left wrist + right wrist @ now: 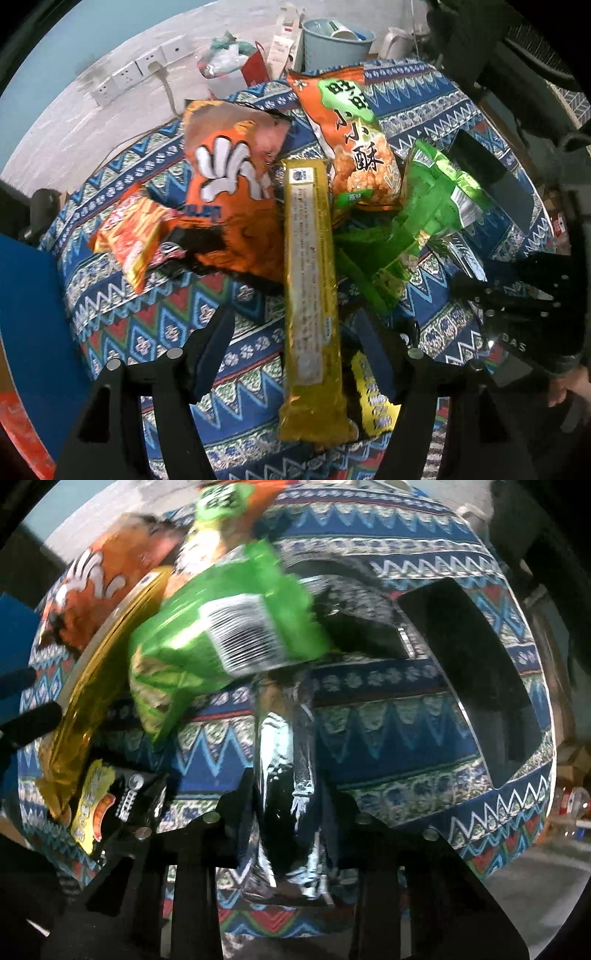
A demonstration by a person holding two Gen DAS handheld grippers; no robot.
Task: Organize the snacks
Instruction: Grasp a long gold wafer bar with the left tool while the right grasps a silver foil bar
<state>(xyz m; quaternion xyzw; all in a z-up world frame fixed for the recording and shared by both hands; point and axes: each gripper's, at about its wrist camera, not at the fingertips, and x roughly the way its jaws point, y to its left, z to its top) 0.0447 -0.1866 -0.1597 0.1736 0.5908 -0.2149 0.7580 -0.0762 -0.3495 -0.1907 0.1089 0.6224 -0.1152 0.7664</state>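
Right wrist view: the right gripper has its jaws pinched on the silvery end seal of the green snack bag, which is light, crinkly and slippery, best held by that seam. The left gripper stands part open, straddling the yellow packet without pressing it. Orange bags crowd the patterned surface; a black box lies near.

A patterned tablecloth, wall sockets and a pale blue bin.
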